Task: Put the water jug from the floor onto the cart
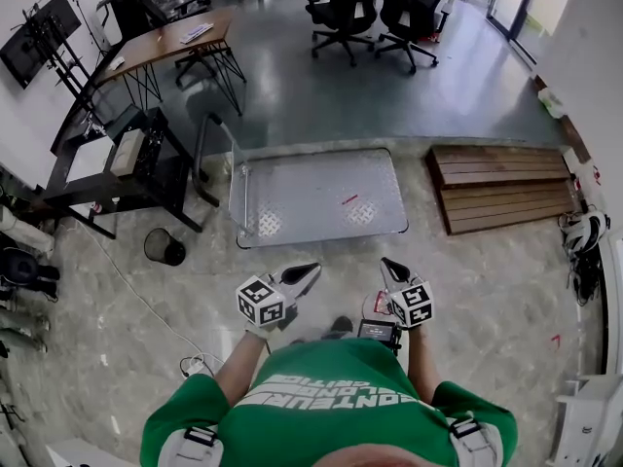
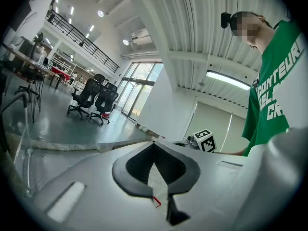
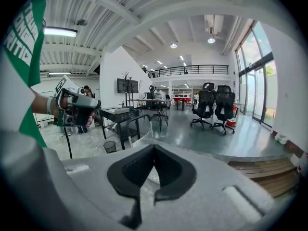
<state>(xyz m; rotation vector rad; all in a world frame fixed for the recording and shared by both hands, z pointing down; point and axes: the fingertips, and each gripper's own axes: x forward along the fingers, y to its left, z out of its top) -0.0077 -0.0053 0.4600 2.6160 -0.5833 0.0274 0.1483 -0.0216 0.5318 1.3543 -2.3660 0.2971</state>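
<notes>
Left tool [image 1: 308, 271]: jaws meeting, gripping nothing
Right tool [image 1: 388, 265]: jaws meeting, gripping nothing
Cart [image 1: 311, 195]: standing ahead on floor [image 1: 477, 290]

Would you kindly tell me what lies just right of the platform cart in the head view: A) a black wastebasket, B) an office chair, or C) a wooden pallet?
C: the wooden pallet lies beside the right edge of the platform cart, a small gap between them.
</notes>
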